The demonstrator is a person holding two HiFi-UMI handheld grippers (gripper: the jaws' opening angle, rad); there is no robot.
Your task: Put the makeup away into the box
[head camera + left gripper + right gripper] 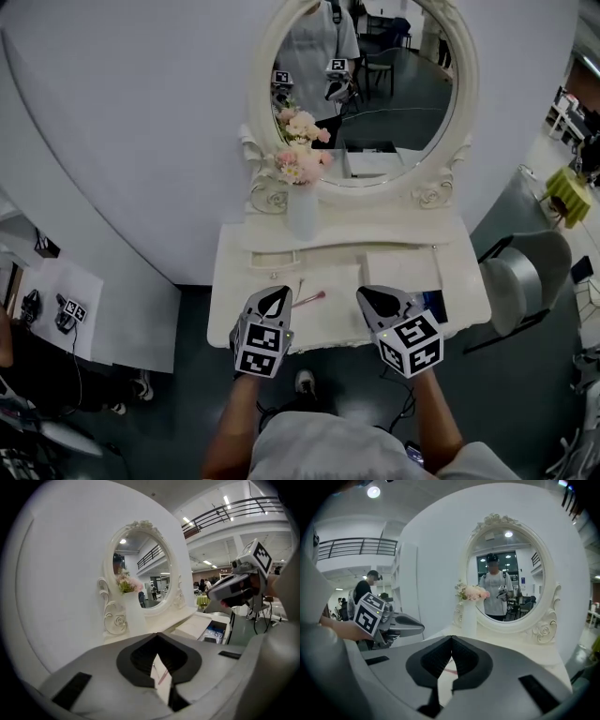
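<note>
The left gripper (156,635) has its fingers (138,660) pressed together on nothing. The right gripper (451,639) is the same, tips touching and empty. Both hang over the near edge of the table (234,277) and point toward the mirror (375,94), probably poised ahead of a pick-up. Between them on the table lies a thin pink makeup stick (309,299), just ahead of the left gripper and not yet put away. To its right sits the box (401,269): a white panel, likely the lid, lies flat beside a dark open compartment. That compartment holds small items too blurred to name.
</note>
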